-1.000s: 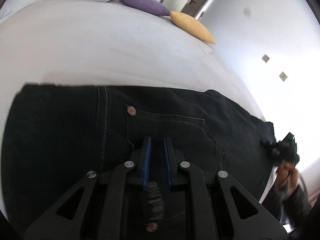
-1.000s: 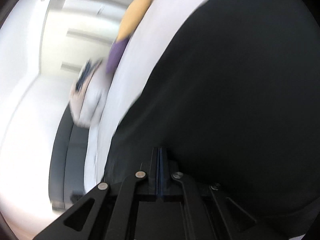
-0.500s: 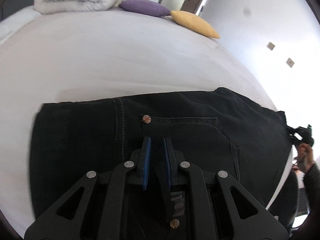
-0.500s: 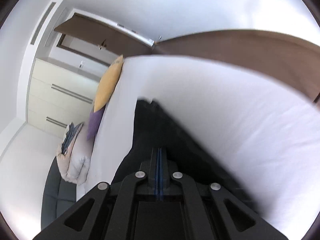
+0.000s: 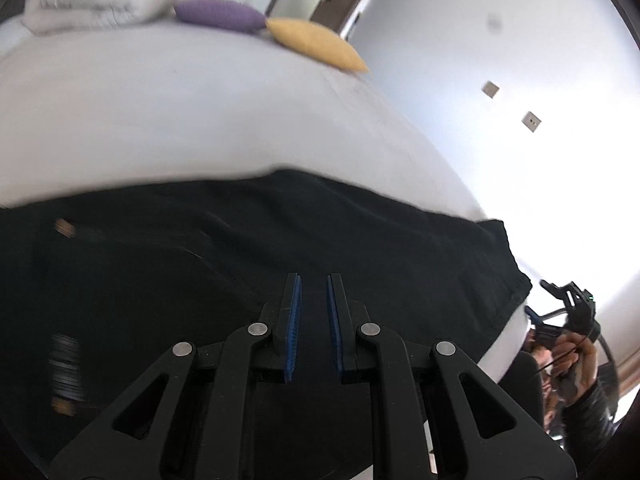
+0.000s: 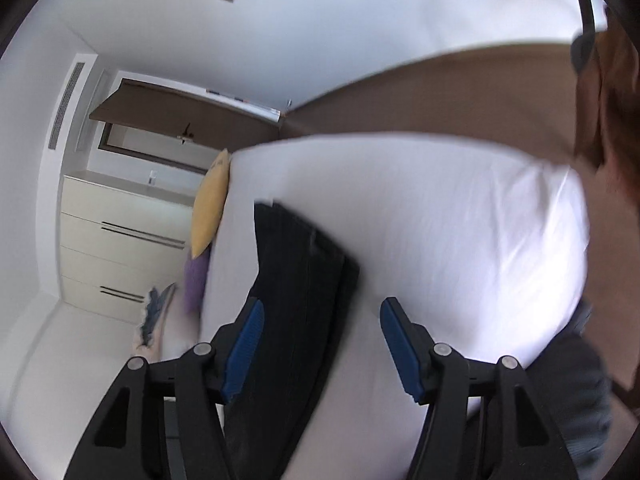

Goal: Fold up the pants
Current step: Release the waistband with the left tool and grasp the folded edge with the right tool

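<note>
Lying dark across the white bed [image 5: 168,120], the black jeans [image 5: 248,248] fill the lower half of the left wrist view, their hem edge running off toward four o'clock. Over them hovers the left gripper [image 5: 312,300], its blue pads [image 5: 294,320] drawn nearly together with only a narrow slot between; no cloth can be seen pinched in that slot, so it reads as closed on nothing. Over at four o'clock in the same view the person's hand [image 5: 576,364] carries the right gripper [image 6: 322,340], just off the bed's edge. From its own camera, the right gripper's jaws have just been opening and now stand wide, with the jeans below them and reaching away toward eleven o'clock, nothing pressed between the pads. A yellow cushion [image 5: 316,44] and a purple cushion [image 5: 220,12] sit at the far end of the bed, around twelve o'clock.

The risk from here, as it looks: with neither gripper holding fabric, heavy denim may spring or slide out of its fold, and a hurried regrab could catch only the top layer and drag the stack askew.
</note>
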A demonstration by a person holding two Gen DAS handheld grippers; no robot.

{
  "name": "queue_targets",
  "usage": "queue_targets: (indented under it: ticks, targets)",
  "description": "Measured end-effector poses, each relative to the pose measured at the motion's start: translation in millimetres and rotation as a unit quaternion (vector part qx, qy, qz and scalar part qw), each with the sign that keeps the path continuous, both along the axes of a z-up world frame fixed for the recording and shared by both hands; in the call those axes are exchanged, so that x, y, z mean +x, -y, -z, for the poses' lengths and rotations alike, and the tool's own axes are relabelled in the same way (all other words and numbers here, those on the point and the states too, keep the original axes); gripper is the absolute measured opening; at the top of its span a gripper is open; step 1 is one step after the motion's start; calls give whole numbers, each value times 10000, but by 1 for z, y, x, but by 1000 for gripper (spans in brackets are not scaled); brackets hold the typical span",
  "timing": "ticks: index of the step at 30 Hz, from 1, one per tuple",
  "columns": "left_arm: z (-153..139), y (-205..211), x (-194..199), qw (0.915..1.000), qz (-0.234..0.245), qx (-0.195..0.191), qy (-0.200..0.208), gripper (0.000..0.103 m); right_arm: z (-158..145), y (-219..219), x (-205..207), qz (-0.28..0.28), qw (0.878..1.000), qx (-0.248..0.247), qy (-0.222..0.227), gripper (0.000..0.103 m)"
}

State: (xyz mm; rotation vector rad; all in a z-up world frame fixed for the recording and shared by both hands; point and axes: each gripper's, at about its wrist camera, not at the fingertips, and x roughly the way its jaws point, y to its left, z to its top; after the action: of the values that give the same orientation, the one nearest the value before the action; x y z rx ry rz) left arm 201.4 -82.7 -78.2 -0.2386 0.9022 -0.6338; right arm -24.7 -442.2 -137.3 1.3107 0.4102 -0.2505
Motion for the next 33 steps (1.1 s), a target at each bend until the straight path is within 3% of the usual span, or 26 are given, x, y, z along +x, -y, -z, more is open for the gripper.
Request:
queue_targets:
  ticks: [6, 10, 14, 17, 19, 25, 28, 30, 33]
  targets:
    - [46, 23, -5, 9979, 86, 47, -648, 12, 3, 5, 5, -101, 9994, 198, 248, 61]
    - [71, 8, -7, 9958, -57, -413, -816, 12, 11, 10, 7, -113, 9992, 293, 265, 44]
    - [76, 21, -6, 9969, -46, -291, -725, 12, 17, 20, 16, -29, 9987, 410, 307, 23]
    - [81, 22, -7, 9964, -81, -374, -756, 12, 21, 25, 21, -25, 9982, 512, 319, 12]
    - [76, 21, -6, 9965, -73, -360, -753, 12, 21, 25, 22, -46, 9983, 486, 328, 11]
    - [72, 3, -5, 9966, -74, -338, -747, 12, -11, 5, 26, -166, 9990, -404, 5, 11]
    - [71, 3, -5, 9965, -94, -350, -755, 12, -45, -24, 41, -546, 9905, -1255, -128, 10]
    - [71, 2, -5, 9964, -103, -356, -759, 12, -65, -54, 52, -898, 9786, -1841, -200, 10]
    - [72, 2, -6, 9961, -135, -385, -776, 12, -90, -130, 77, -1718, 9367, -3026, -384, 10]
